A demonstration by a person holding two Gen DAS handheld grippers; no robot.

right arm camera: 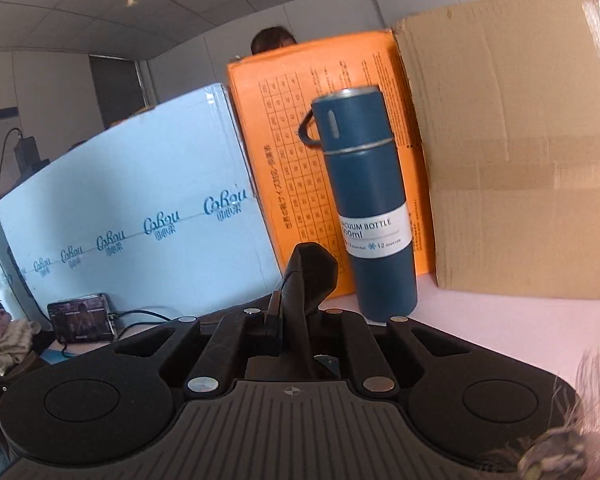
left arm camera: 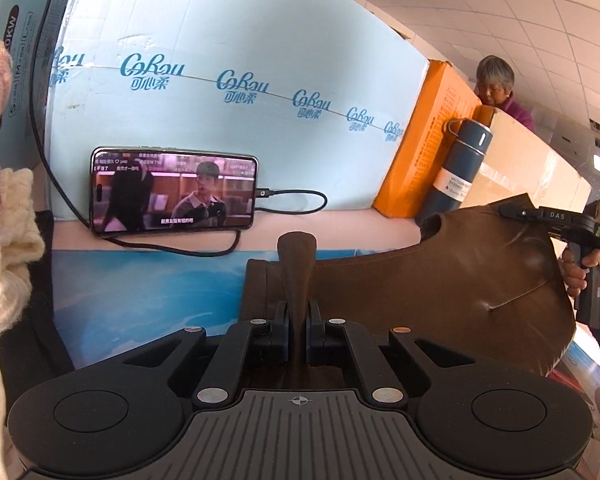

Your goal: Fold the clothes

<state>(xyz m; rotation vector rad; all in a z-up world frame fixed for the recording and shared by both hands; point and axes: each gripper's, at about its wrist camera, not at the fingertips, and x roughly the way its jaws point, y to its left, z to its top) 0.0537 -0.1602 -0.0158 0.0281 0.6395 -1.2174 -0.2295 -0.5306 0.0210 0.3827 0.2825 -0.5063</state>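
A brown garment [left arm camera: 460, 272] hangs stretched between my two grippers above the table. My left gripper [left arm camera: 298, 314] is shut on one edge of it, and a fold of fabric pokes up between the fingers. In the left wrist view, the right gripper [left arm camera: 514, 211] pinches the garment's far corner at the upper right, with a hand [left arm camera: 580, 272] on its handle. In the right wrist view, the right gripper [right arm camera: 296, 316] is shut on a dark bunch of the same garment [right arm camera: 312, 272], which rises above its fingertips.
A phone [left arm camera: 174, 194] on a cable leans against a light blue box [left arm camera: 240, 100]. An orange box [left arm camera: 424, 152], a dark blue vacuum bottle [right arm camera: 364, 208] and a cardboard box [right arm camera: 520, 140] line the back. Pink and cream clothes [left arm camera: 4, 220] lie at left. A person [left arm camera: 496, 84] is behind the boxes.
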